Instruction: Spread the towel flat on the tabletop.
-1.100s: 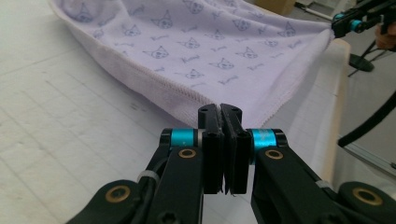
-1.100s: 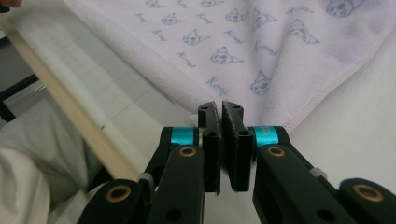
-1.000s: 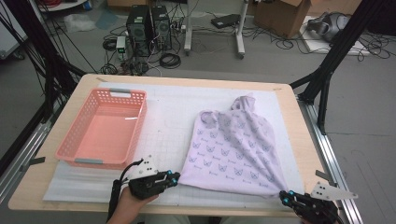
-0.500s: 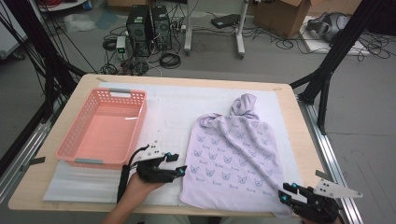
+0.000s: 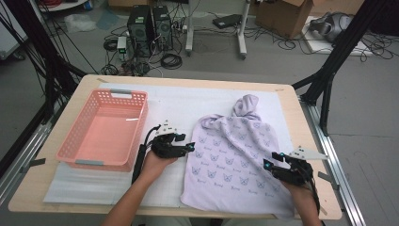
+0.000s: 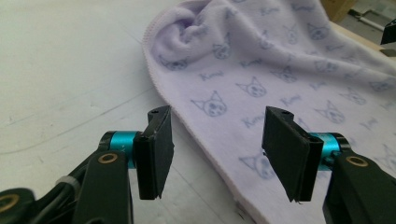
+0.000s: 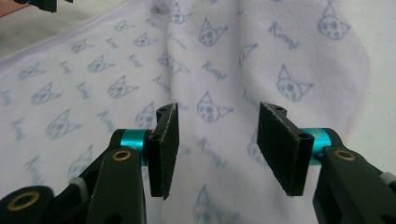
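Nearest the tabletop's (image 5: 56, 197) front edge, the right claw (image 5: 272, 161) hovers over the lilac cat-print towel (image 5: 235, 160), its jaws just opened and gripping nothing. Farther in, the left claw (image 5: 188, 147), likewise released, sits at the towel's left edge, beside the pink basket (image 5: 89, 141).

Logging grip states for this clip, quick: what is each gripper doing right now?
Left gripper: open, jaws just been opening, over the edge of the lilac cat-print towel, holding nothing.
Right gripper: open, jaws just been opening, above the towel, holding nothing.
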Available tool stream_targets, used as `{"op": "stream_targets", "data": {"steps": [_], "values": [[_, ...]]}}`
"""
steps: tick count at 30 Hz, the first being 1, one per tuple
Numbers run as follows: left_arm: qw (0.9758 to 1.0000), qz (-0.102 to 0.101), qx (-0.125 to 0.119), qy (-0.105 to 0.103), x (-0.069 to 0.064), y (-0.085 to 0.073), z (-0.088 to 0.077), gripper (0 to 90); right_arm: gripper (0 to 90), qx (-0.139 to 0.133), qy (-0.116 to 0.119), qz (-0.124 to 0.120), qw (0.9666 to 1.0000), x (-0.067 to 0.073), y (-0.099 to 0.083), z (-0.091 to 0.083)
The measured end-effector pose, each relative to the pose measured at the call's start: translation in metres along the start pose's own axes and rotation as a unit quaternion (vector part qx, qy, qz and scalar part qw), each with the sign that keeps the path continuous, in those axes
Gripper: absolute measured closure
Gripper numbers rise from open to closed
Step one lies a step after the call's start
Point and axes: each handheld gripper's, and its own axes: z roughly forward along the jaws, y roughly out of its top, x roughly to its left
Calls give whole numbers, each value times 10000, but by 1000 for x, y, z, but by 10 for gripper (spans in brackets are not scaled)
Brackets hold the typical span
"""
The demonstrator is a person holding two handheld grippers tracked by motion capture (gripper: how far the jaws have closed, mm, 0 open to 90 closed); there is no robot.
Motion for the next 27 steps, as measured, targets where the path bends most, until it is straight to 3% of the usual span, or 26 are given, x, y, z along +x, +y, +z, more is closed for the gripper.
{"op": "stream_targets", "data": {"steps": [6,9,11,12,14,15,16,17,19,27], "values": [[9997,43,135,213,1,12,23,424,449,378,-113,-127,9991,2,15,34],[9984,104,474,297,1,10,37,423,508,582,-69,-236,9980,6,19,44],[9973,231,644,261,-2,6,44,449,579,810,-27,-255,9964,8,18,50],[9956,466,727,369,-7,6,46,480,597,979,4,-267,9948,8,16,53],[9935,725,779,405,-12,6,47,569,716,930,-30,-290,9952,8,15,52],[9930,762,807,412,-13,6,46,607,828,941,43,-223,9953,7,14,51],[9934,728,843,255,-14,7,45,723,858,941,133,-194,9953,7,13,49],[9926,783,900,228,-16,6,43,845,866,937,200,-177,9952,7,12,47],[9920,831,941,135,-19,6,39,857,872,893,380,-147,9952,8,8,43],[9937,809,724,-290,-35,-9,2,859,874,883,808,-316,9923,22,-11,8]]}}
